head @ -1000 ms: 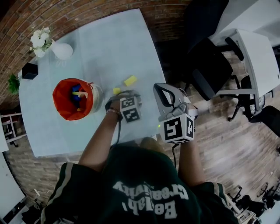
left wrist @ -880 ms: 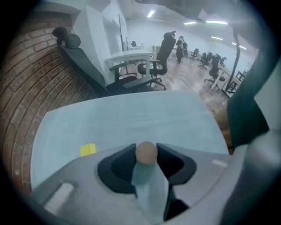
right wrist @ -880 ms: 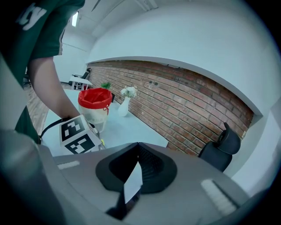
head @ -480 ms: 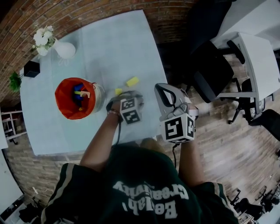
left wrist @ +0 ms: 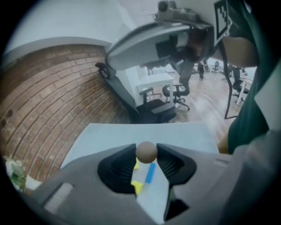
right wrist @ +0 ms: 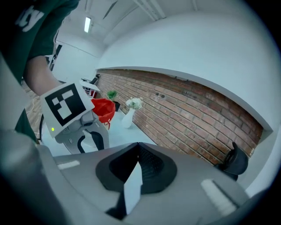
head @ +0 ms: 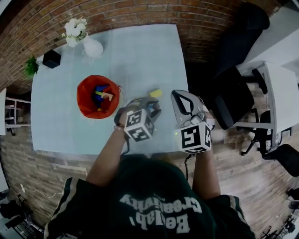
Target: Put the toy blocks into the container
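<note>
A small tan wooden ball [left wrist: 146,150] sits pinched between the tips of my left gripper [left wrist: 146,154], lifted above the pale table [head: 140,51]. Those jaws have just been closing, and they are now shut on the ball. Through the gap under the ball I see yellow blocks [left wrist: 137,186] and a blue block [left wrist: 150,172] lying on the table. In the head view the left gripper [head: 151,108] is right of the red container [head: 88,93], which holds several blocks. A yellow block [head: 155,93] lies just beyond the gripper. My right gripper [head: 182,100] hovers at the table's right edge, its jaws shut with nothing in them.
A white vase of flowers [head: 91,45] and a black pot with a plant [head: 50,59] stand at the table's far side. Office chairs [head: 229,88] and a white desk [head: 280,88] are off to the right. A brick wall [head: 140,14] runs behind the table.
My left gripper has risen off the table with the ball. My right gripper has shifted slightly. The head view has moved, so the table sits lower in the picture.
</note>
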A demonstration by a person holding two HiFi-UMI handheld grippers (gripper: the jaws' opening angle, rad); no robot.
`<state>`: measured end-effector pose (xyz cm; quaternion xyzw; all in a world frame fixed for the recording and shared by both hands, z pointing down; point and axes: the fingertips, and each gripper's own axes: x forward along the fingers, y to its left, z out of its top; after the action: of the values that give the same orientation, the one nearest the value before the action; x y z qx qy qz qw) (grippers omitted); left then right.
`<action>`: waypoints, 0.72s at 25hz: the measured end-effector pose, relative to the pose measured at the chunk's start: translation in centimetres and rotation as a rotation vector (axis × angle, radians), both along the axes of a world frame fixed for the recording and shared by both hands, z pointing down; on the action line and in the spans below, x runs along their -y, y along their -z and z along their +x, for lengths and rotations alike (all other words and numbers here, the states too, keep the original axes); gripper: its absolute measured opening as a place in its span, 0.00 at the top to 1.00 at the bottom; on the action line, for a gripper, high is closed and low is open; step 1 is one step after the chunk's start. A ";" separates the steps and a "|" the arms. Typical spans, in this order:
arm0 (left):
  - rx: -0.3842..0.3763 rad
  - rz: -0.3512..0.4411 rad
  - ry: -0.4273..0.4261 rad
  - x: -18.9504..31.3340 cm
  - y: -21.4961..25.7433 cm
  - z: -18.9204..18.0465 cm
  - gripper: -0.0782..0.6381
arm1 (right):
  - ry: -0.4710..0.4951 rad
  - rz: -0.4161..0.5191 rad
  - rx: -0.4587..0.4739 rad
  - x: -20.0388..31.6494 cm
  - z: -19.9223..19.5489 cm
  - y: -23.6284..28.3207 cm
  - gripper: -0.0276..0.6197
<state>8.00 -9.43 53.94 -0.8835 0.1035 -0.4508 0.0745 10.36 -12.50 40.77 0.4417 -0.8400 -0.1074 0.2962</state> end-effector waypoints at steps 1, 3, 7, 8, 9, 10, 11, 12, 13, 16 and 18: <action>-0.019 0.021 0.022 0.3 1.3 -0.5 0.69 | 0.015 0.011 0.002 0.0 -0.6 0.5 0.95; -0.058 0.065 0.067 0.8 3.9 -1.4 0.69 | 0.049 0.031 0.004 0.1 -1.8 1.4 0.95; -0.126 0.146 0.157 1.5 8.3 -3.4 0.69 | 0.105 0.060 0.004 0.0 -4.1 2.7 0.95; -0.138 0.162 0.174 1.6 9.0 -3.9 0.69 | 0.116 0.065 0.004 -0.1 -4.6 2.9 0.95; -0.153 0.174 0.189 1.5 9.8 -4.4 0.69 | 0.126 0.070 0.005 -0.2 -5.1 3.1 0.95; -0.174 0.181 0.203 1.4 10.4 -4.8 0.69 | 0.136 0.074 0.005 -0.2 -5.5 3.3 0.95; -0.198 0.186 0.217 1.3 11.1 -5.1 0.69 | 0.143 0.077 0.004 -0.3 -5.9 3.4 0.95; -0.222 0.190 0.230 1.2 11.7 -5.4 0.69 | 0.149 0.081 0.004 -0.4 -6.2 3.6 0.95; -0.244 0.196 0.239 1.1 12.3 -5.6 0.69 | 0.153 0.085 0.005 -0.5 -6.5 3.7 0.95; -0.295 0.223 0.246 0.7 14.0 -6.2 0.69 | 0.159 0.094 0.014 -0.7 -7.0 4.3 0.95; -0.323 0.238 0.244 0.4 14.9 -6.3 0.69 | 0.156 0.095 0.016 -0.7 -7.0 4.5 0.95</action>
<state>1.66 -9.88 39.03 -0.9101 0.2723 -0.2940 0.1054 3.33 -11.76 36.31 0.3894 -0.8681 -0.1662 0.2592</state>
